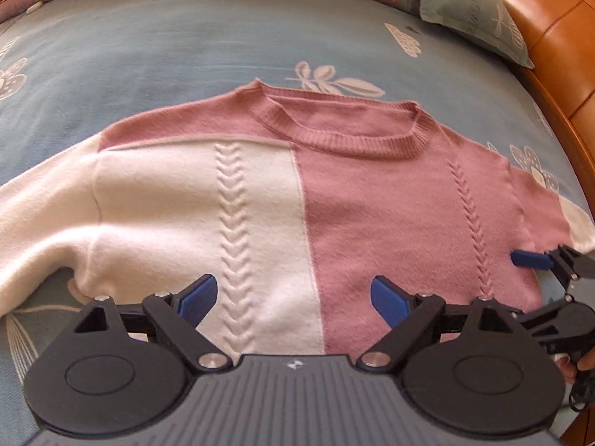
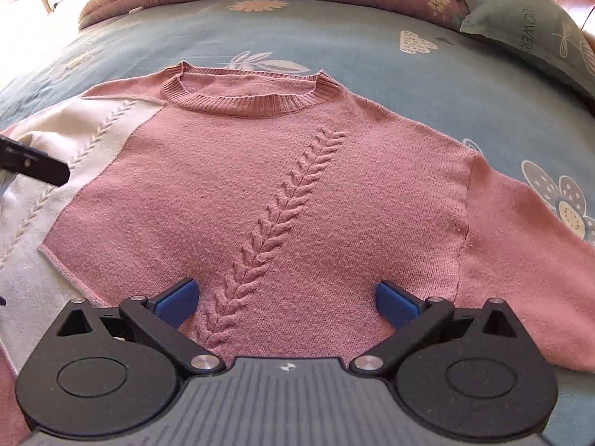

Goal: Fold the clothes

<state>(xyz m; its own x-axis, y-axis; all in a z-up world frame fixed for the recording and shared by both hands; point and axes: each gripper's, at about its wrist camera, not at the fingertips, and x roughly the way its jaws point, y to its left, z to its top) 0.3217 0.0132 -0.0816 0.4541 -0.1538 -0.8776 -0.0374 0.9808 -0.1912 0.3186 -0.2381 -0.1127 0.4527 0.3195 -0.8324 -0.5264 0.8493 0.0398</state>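
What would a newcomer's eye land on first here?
The pink-and-white knit sweater spread flat, front up, on the blue floral bedsheet, neckline away from the cameras. Next, the left gripper and right gripper, jaws open over its lower part.

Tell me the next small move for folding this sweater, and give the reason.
Probably lower the left tongs onto the hem and close: the sweater lies flat and unfolded on the bed, and both tongs are open, gripping nothing.

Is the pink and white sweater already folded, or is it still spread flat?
Spread flat. The sweater lies face up on the bed, neckline visible, both sleeves stretched sideways, no part turned over.
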